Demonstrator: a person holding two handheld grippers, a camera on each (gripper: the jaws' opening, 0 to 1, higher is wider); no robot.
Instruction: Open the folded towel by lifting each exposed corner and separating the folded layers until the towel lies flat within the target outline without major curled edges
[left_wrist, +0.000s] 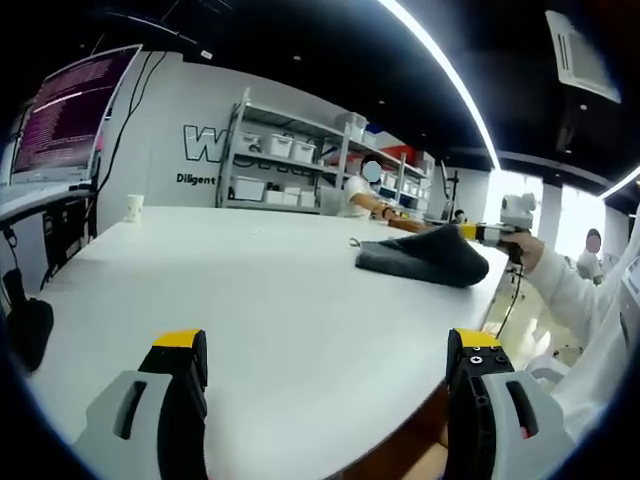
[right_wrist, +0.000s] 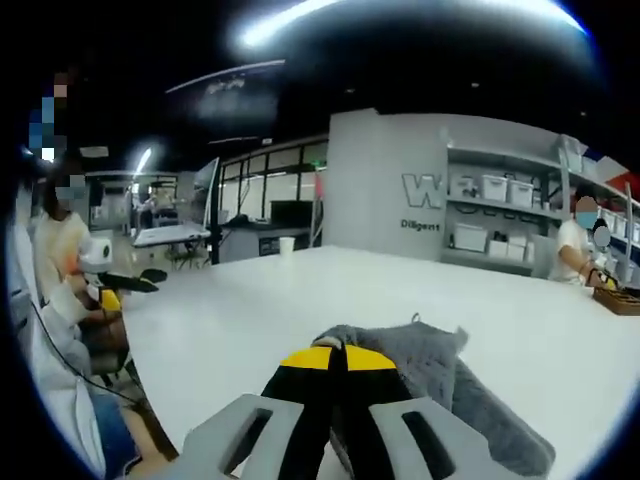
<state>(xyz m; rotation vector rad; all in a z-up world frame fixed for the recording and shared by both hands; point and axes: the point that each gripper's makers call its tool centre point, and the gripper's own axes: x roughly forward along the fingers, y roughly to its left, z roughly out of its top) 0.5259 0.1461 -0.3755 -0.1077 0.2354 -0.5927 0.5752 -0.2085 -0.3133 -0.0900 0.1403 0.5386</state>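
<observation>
Towel (right_wrist: 440, 375), dark grey and folded into a thick bundle, lies on the white counter (left_wrist: 270, 300) near its far right edge in the left gripper view (left_wrist: 425, 258). One end of it is raised off the surface. The right gripper (right_wrist: 335, 365) has its yellow-tipped jaws closed together, and they seem to pinch the near edge of the cloth; in the left gripper view this same gripper (left_wrist: 490, 233) is at the lifted end. The left gripper (left_wrist: 325, 365) is well apart from the towel, its jaws wide open with nothing between them, above the bare counter.

I judge the main risk is that the closed jaws hold several layers at once and not one corner. Then the whole bundle will rise or slide and the fold will not open. The towel is also close to the counter edge, so a pull in that direction could drag part of it over the side. With the left gripper so far, nothing presses the lower layer down. I cannot see any target outline on the counter.

As for containers, a paper cup (left_wrist: 133, 207) stands at the far left of the counter; its content is not visible. White storage bins (left_wrist: 272, 146) sit on the shelves (left_wrist: 290, 165) behind, and what they hold cannot be told.
</observation>
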